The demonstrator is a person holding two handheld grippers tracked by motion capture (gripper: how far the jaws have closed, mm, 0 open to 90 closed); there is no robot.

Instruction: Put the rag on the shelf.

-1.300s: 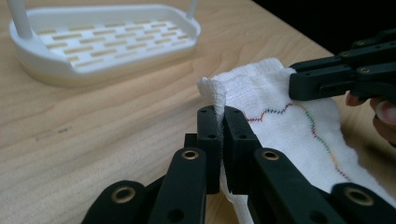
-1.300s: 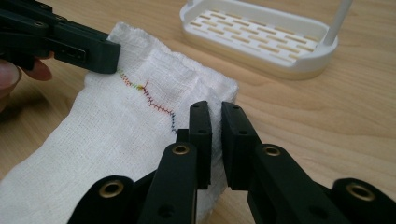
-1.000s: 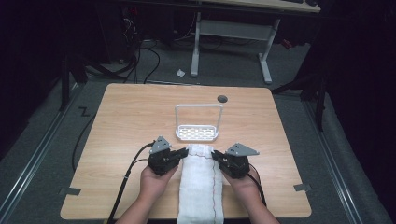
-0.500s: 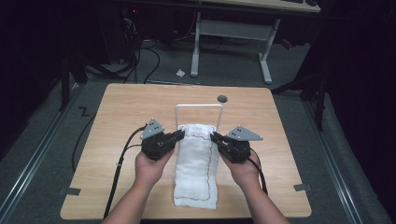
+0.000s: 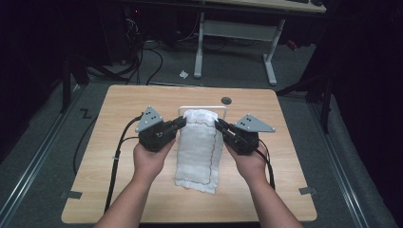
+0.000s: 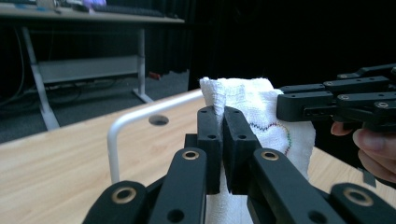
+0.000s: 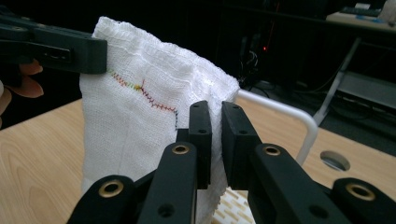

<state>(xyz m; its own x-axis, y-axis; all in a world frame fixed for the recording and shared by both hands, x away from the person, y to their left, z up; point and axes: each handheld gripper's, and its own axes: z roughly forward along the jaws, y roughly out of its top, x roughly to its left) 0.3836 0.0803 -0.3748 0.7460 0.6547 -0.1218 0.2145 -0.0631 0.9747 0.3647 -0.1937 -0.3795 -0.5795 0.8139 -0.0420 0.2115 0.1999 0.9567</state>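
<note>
Hanging between my two grippers, a white cloth (image 5: 199,145) with coloured stitching is lifted at its far corners above the wooden table (image 5: 119,190); my left gripper (image 5: 179,122) and right gripper (image 5: 219,124) each clamp one corner, a white wire rack (image 6: 122,128) just behind.

worktop (image 5: 119,190): light wood, round hole (image 5: 226,100) near far edge | floor: grey, black cables (image 5: 142,61), paper scrap (image 5: 184,74) | desk (image 5: 228,4) beyond, white legs (image 5: 270,61) | dark surround

one white cloth (image 5: 198,147), one rack (image 5: 202,109), two grippers
</note>
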